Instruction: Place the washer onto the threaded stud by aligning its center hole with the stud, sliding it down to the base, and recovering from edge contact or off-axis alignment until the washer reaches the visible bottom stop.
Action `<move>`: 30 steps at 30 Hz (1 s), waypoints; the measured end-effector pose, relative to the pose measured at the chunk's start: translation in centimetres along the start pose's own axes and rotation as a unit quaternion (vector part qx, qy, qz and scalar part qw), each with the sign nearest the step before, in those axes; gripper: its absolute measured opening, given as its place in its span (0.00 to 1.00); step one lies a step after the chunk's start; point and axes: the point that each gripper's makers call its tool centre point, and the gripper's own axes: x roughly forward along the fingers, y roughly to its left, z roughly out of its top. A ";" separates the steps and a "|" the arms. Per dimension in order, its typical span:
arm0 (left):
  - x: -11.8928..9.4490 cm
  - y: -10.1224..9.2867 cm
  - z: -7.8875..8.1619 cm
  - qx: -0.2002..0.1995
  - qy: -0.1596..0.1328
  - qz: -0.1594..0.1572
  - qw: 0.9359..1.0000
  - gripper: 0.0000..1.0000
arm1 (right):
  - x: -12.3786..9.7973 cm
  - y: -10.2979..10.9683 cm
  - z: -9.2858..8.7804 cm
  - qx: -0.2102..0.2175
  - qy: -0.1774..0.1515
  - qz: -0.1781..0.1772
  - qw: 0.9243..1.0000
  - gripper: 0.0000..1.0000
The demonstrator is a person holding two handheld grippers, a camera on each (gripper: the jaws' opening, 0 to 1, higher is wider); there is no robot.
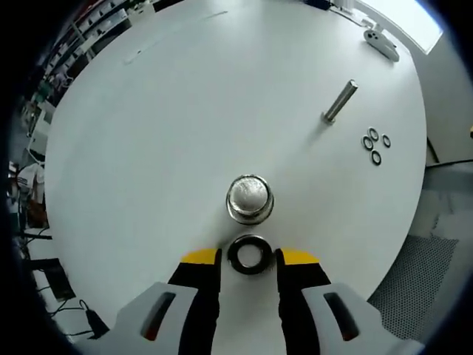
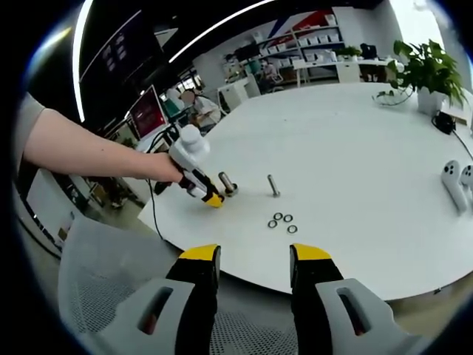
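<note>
In the left gripper view I look straight down on a threaded stud [image 1: 250, 197] standing on its round metal base. Just in front of it a dark washer [image 1: 250, 254] lies flat on the white table [image 1: 185, 111]. My left gripper [image 1: 250, 259] is open, its yellow-tipped jaws either side of the washer with a thin gap on each side. In the right gripper view a hand holds that left gripper [image 2: 213, 198] low beside the same stud [image 2: 228, 184]. My right gripper [image 2: 255, 259] is open and empty, hanging off the table's near edge.
A second stud [image 1: 340, 100] [image 2: 273, 185] stands further along the table, with several spare washers [image 1: 375, 145] [image 2: 281, 222] beside it. White controllers [image 2: 452, 185] [image 1: 381, 43] lie near the edge. A potted plant [image 2: 425, 70] stands at the back. A mesh chair [image 2: 96, 288] sits below the table.
</note>
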 end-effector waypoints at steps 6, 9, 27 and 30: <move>0.0 -0.2 -0.1 -0.006 -0.001 0.001 1.000 0.26 | 0.0 0.0 0.0 -0.001 0.001 0.001 1.000 0.39; 0.0 -0.1 -0.2 -0.005 0.009 0.001 1.000 0.21 | 0.0 0.0 -0.1 -0.001 0.002 0.001 1.000 0.39; -0.1 0.0 -0.3 -0.029 -0.008 0.007 1.000 0.20 | 0.0 0.1 0.0 0.001 0.001 0.002 1.000 0.38; -0.2 -0.2 -0.2 -0.026 -0.011 0.007 1.000 0.20 | 0.0 0.1 0.0 0.001 0.000 0.002 1.000 0.38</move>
